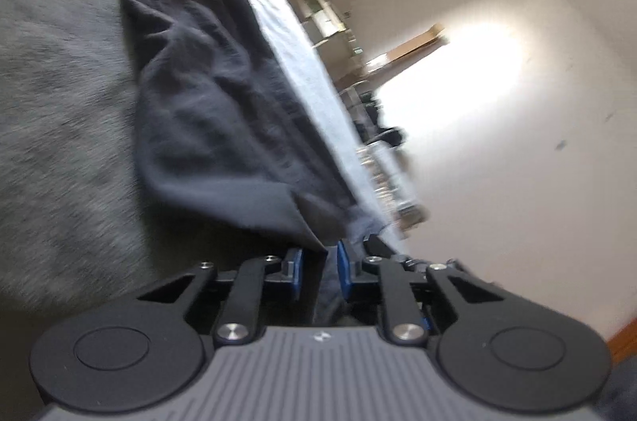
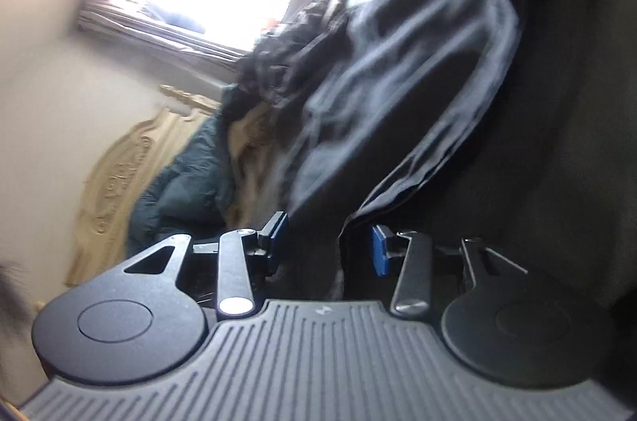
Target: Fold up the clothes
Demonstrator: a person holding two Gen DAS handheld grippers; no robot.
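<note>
**Ana:** Between the blue pads of the left gripper (image 1: 318,271), at about six o'clock in its view, a corner of the dark garment (image 1: 207,94) runs down into the narrow gap. The fingers look closed on that cloth.

**Ben:** And the right gripper (image 2: 328,246)?

**Ana:** Wider. Its jaws stand well apart with dark fabric hanging between them at six o'clock. The near pad (image 2: 278,242) seems to touch the cloth, the other stands clear, so I cannot tell whether it truly grips.

**Ben:** How far along is the folding?

**Ana:** Early, I'd judge. The garment lies long and rumpled on the grey blanket (image 1: 59,102), stretching from six o'clock up toward twelve, with no neat fold showing. Both ends seem taken up; the doubling over is left to do.

**Ben:** Its look?

**Ana:** Charcoal, thin, creased, with a flat hem near the left pads. From the right wrist it bunches in pale-edged ridges; beyond, at nine o'clock, a teal jacket (image 2: 187,174) waits.
</note>
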